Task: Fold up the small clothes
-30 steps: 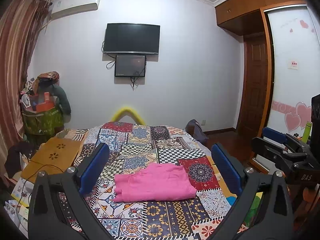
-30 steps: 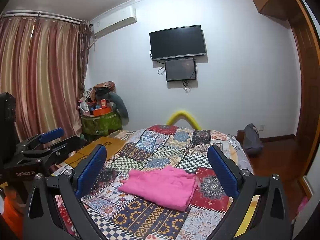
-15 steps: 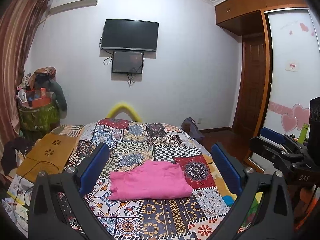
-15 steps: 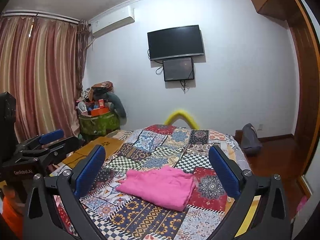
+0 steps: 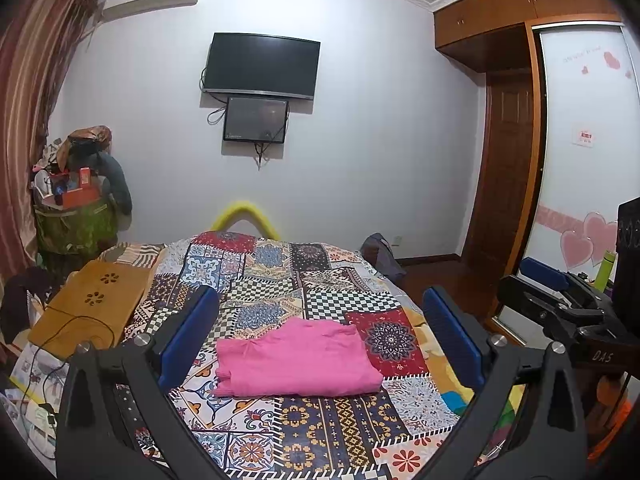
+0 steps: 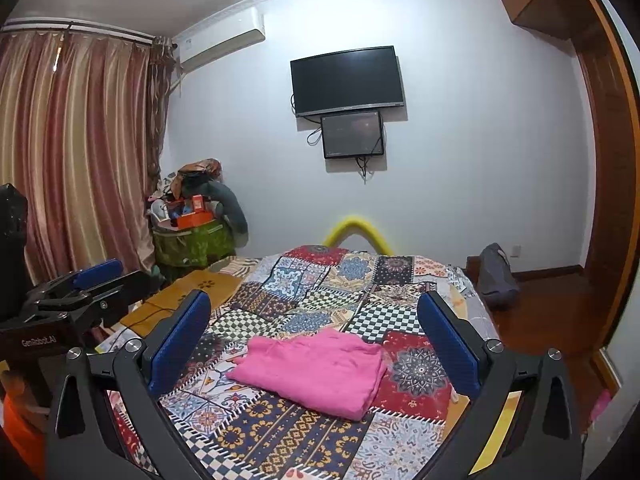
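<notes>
Both tongs are spread wide and grasp nothing. Left tongs (image 5: 320,340) hang above the near end of the bed (image 5: 304,432), their blue pads (image 5: 188,336) framing a folded pink garment (image 5: 296,358) that lies flat on the patchwork bedspread, apart from both pads. Right tongs (image 6: 314,344) hover at a similar height, and from their camera the same pink garment (image 6: 316,368) sits between the pads, its folded edge toward the near right, resting on the bed (image 6: 280,436). Each camera catches the other tool at its edge: the right tongs (image 5: 560,304) off the bed's right side, the left tongs (image 6: 80,292) off its left. On the far wall hangs a dark television (image 5: 261,66) with a smaller screen (image 5: 256,120) under it. Beside the bed on the left lies a wooden board (image 5: 88,304).
</notes>
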Demonstrator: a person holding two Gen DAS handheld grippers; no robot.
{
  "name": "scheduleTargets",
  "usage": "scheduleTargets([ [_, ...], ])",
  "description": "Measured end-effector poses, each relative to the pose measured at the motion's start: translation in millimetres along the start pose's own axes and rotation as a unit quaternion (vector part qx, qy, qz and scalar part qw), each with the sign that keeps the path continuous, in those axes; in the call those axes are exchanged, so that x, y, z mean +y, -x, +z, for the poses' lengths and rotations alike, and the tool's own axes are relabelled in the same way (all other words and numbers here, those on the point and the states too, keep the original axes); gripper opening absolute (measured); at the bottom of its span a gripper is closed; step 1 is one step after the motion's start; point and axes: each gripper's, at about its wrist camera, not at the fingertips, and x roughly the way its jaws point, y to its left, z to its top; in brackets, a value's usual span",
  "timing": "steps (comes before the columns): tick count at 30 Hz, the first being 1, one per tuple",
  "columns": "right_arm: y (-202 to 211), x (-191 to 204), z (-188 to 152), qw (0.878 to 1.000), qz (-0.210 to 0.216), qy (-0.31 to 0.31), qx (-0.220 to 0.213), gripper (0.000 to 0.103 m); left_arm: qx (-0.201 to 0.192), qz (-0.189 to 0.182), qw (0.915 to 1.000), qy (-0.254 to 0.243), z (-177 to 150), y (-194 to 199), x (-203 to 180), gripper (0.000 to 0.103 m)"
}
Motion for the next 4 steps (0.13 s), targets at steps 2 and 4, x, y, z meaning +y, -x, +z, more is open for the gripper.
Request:
scheduleTargets([
  [2,-0.6,-0.2,0.1,1.000,0.001,-0.001,0.001,0.102,0.000,0.000,1.0000,0.001,-0.6,-0.4,0.4,0.103],
  [4,-0.8,-0.3,-0.1,1.000,0.001,-0.001,0.001,0.102,0.002,-0.001,1.0000,0.001,-0.7,-1.7,0.6,0.103],
])
